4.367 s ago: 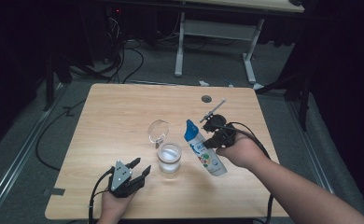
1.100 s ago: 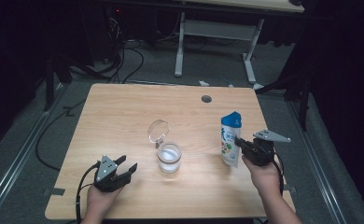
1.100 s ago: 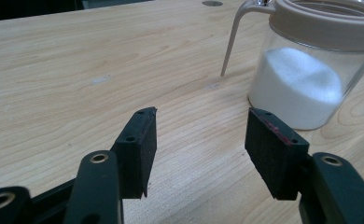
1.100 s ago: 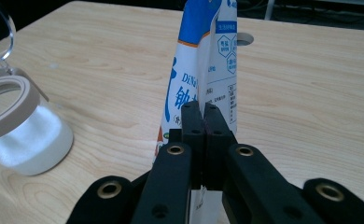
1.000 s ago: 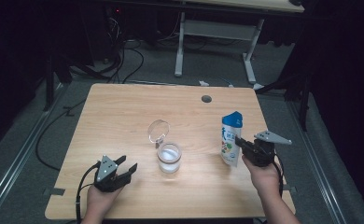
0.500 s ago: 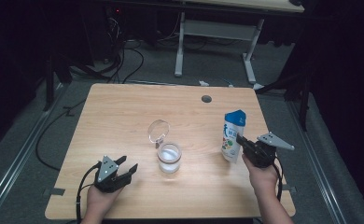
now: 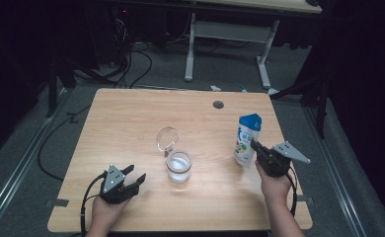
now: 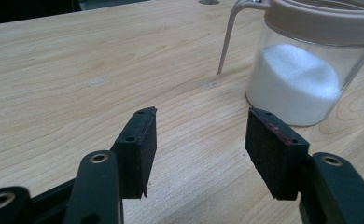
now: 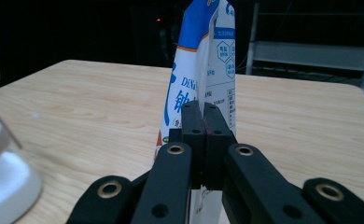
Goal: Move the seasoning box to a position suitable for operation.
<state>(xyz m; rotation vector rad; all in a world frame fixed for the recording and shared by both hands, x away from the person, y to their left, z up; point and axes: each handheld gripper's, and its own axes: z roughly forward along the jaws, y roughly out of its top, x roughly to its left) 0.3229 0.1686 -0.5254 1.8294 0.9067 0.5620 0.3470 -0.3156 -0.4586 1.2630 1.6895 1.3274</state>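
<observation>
Behind the right tool (image 9: 203,116), clamped on its edge, the pouch (image 9: 203,60) hides partly.

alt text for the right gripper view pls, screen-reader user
The right gripper has its two black jaws pressed together on the edge of an upright blue-and-white pouch standing on a wooden table. At the left edge is part of a clear jar holding white powder; the background is dark.
</observation>
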